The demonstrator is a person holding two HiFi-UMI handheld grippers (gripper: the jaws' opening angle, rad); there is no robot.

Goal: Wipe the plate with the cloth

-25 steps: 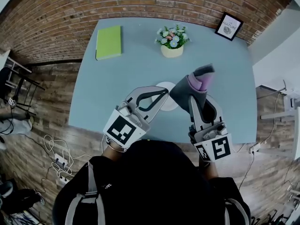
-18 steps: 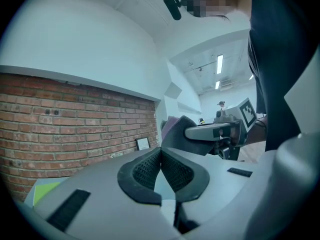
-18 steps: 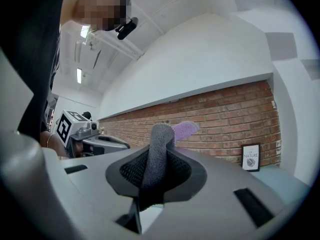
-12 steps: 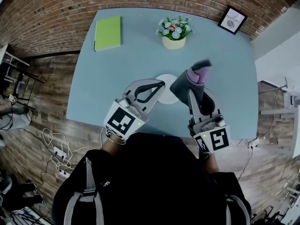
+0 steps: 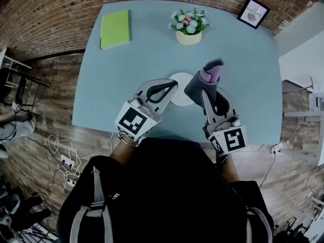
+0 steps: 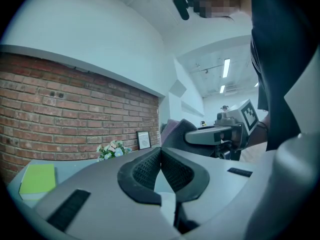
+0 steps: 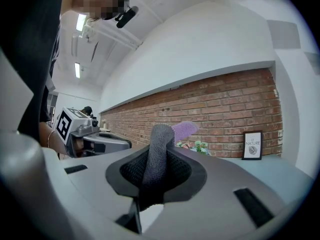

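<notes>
Pale blue table (image 5: pixel 126 85) in a room with a brick wall (image 5: pixel 76 14) and a wood-plank floor (image 5: pixel 50 120); cables (image 5: pixel 63 161) lie on the floor at the left. At the far edge of the table are a green book (image 5: pixel 115 29), a framed picture (image 5: pixel 253 13) and a cream pot (image 5: pixel 189 37) holding flowers (image 5: pixel 188 23). A white plate (image 5: pixel 181 92), with nothing seen on it, lies near the front edge, between the two tools. Left hand-held gripper (image 5: pixel 175 83): jaws together, nothing between them, tip over the plate's left rim. Right hand-held gripper (image 5: pixel 204 92): jaws clamped on the grey-and-purple cloth (image 5: pixel 208 75), which stands up from the tips just right of the plate.
</notes>
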